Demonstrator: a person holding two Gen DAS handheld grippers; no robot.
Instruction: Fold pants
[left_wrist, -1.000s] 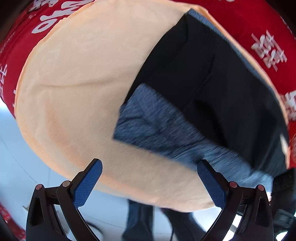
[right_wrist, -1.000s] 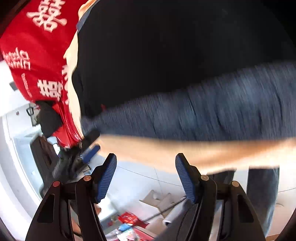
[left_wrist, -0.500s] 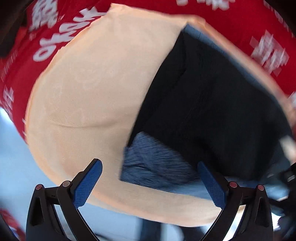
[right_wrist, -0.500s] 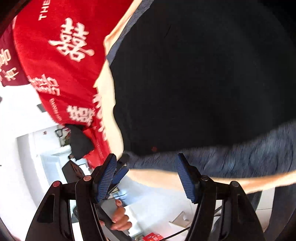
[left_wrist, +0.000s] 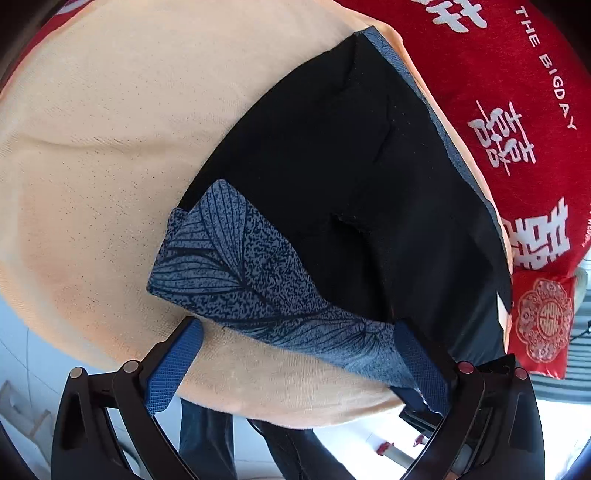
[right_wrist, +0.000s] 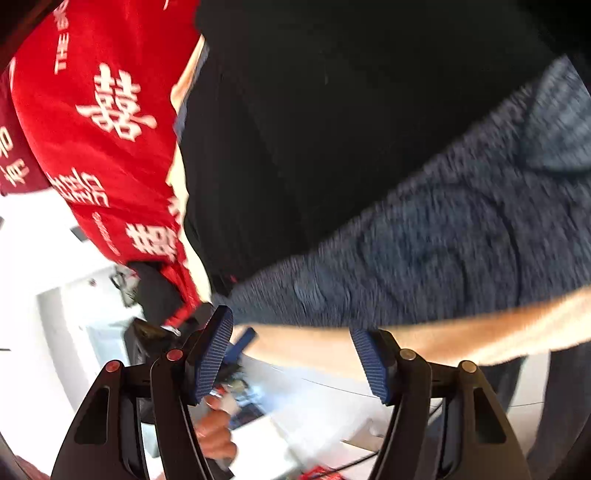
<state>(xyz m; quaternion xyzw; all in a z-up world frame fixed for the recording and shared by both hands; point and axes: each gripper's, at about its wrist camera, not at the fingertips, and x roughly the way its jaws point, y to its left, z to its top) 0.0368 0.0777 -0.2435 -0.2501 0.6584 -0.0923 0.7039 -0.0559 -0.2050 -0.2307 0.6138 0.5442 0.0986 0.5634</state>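
Note:
The pants are black with a blue leaf-patterned band along the near edge. They lie flat on a peach cloth. My left gripper is open and empty, its fingers straddling the cloth's near edge just below the patterned band. In the right wrist view the pants fill the upper frame, the patterned band blurred. My right gripper is open and empty just off the cloth's near edge, below the band.
A red cover with white characters lies under the peach cloth and shows again in the right wrist view. A red embroidered pouch sits at the right. White floor lies below the edge.
Both grippers have moved in toward the near edge of the pants. The patterned band now lies closer to both sets of fingers. Both grippers stay open.

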